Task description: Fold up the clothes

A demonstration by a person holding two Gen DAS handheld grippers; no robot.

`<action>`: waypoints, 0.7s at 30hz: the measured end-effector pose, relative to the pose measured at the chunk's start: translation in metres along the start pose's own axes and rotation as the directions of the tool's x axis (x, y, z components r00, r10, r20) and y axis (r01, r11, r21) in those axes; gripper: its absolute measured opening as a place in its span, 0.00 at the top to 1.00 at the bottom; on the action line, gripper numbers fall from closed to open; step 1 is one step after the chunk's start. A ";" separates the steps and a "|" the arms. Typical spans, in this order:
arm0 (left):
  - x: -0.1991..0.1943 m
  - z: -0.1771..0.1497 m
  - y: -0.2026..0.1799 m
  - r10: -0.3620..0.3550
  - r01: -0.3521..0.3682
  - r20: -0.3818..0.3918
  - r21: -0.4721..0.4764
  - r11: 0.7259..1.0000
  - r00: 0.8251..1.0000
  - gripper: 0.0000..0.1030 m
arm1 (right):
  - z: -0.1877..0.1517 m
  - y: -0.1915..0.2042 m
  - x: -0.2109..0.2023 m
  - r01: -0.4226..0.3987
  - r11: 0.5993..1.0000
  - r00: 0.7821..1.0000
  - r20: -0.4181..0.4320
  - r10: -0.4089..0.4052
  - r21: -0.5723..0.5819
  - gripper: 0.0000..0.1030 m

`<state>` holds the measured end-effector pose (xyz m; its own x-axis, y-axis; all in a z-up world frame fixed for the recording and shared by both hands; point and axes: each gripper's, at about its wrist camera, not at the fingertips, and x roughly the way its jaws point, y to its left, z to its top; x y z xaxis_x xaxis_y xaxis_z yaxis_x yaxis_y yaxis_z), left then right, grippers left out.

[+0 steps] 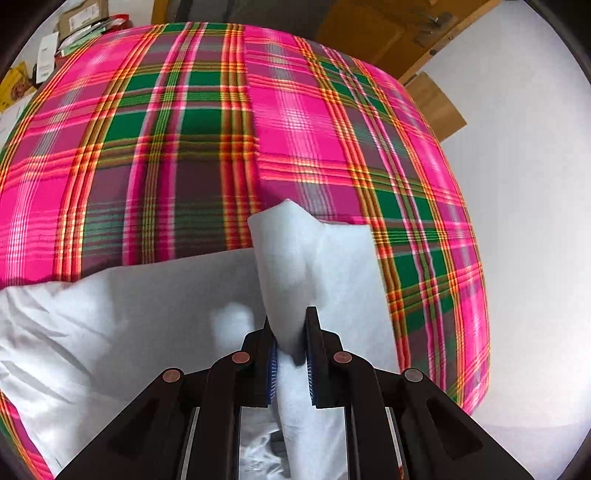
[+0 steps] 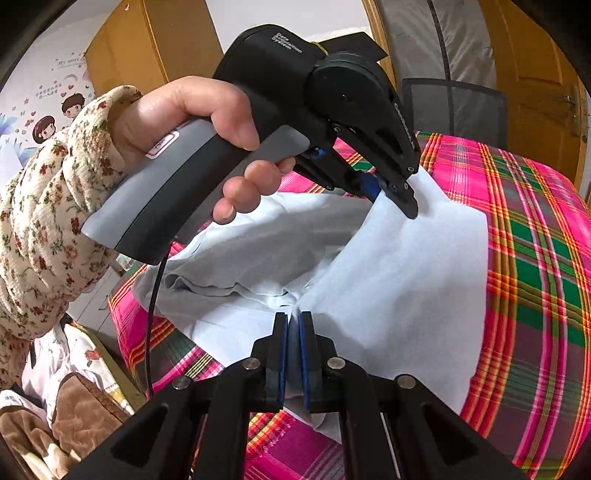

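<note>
A white garment (image 1: 110, 314) lies partly folded on a table covered by a pink, green and orange plaid cloth (image 1: 166, 129). My left gripper (image 1: 290, 325) is shut on a raised fold of the garment, which stands up between the blue pads. In the right wrist view a hand (image 2: 184, 110) in a floral sleeve (image 2: 44, 184) holds that left gripper (image 2: 397, 192), clamped on the garment's far edge. My right gripper (image 2: 294, 321) is shut on a pinched ridge of the white garment (image 2: 406, 277) near its front edge, above the plaid cloth (image 2: 535, 240).
A wooden door (image 1: 369, 29) and a cardboard box (image 1: 81, 18) stand beyond the table's far edge. A wooden board (image 1: 436, 103) leans at the far right corner. A black mesh chair back (image 2: 454, 107) rises behind the table. A brown plush item (image 2: 74, 413) lies low at the left.
</note>
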<state>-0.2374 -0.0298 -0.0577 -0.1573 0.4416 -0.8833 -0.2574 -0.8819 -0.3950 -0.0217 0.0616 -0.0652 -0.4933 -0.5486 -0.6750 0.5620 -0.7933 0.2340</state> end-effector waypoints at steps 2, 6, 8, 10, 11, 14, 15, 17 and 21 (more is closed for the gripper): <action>0.003 -0.001 0.007 -0.007 0.007 -0.007 -0.015 1.000 1.000 0.87 | -0.001 0.001 0.002 0.008 1.000 1.000 -0.006 -0.008 -0.015 0.94; 0.006 -0.005 0.014 -0.022 0.022 -0.007 -0.028 0.999 1.000 0.87 | -0.014 0.001 0.008 0.008 1.000 0.999 -0.046 -0.009 -0.009 0.94; 0.004 -0.007 0.017 -0.028 0.028 0.005 -0.035 0.999 1.000 0.87 | -0.013 0.002 0.010 0.008 1.000 0.999 -0.049 -0.008 -0.010 0.94; 0.002 -0.008 0.018 -0.024 0.024 0.008 -0.037 0.999 1.000 0.86 | -0.014 0.001 0.010 0.011 1.000 0.999 -0.053 -0.012 -0.016 0.94; 0.003 -0.009 0.019 -0.023 0.023 0.010 -0.039 0.999 1.000 0.86 | -0.016 0.000 0.009 0.013 1.000 0.998 -0.054 -0.014 -0.016 0.94; 0.002 -0.009 0.022 -0.025 0.026 0.020 -0.054 0.998 1.000 0.84 | -0.019 0.002 0.010 0.015 1.000 0.998 -0.058 -0.016 -0.024 0.93; 0.002 -0.009 0.024 -0.025 0.027 0.023 -0.059 0.998 0.999 0.83 | -0.020 0.001 0.010 0.014 1.000 0.998 -0.059 -0.015 -0.027 0.92; -0.002 -0.009 0.027 -0.008 0.011 0.037 -0.081 0.997 0.999 0.76 | -0.017 -0.003 0.011 -0.001 1.000 0.998 -0.064 0.000 -0.016 0.89; -0.017 -0.010 0.030 0.047 -0.038 0.076 -0.113 0.993 0.996 0.67 | -0.013 0.003 0.000 -0.022 1.000 0.998 -0.067 0.021 -0.022 0.81</action>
<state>-0.2328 -0.0657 -0.0573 -0.2409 0.4112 -0.8791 -0.1423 -0.9110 -0.3871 -0.0109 0.0626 -0.0738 -0.4363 -0.5461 -0.7151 0.5876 -0.7748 0.2332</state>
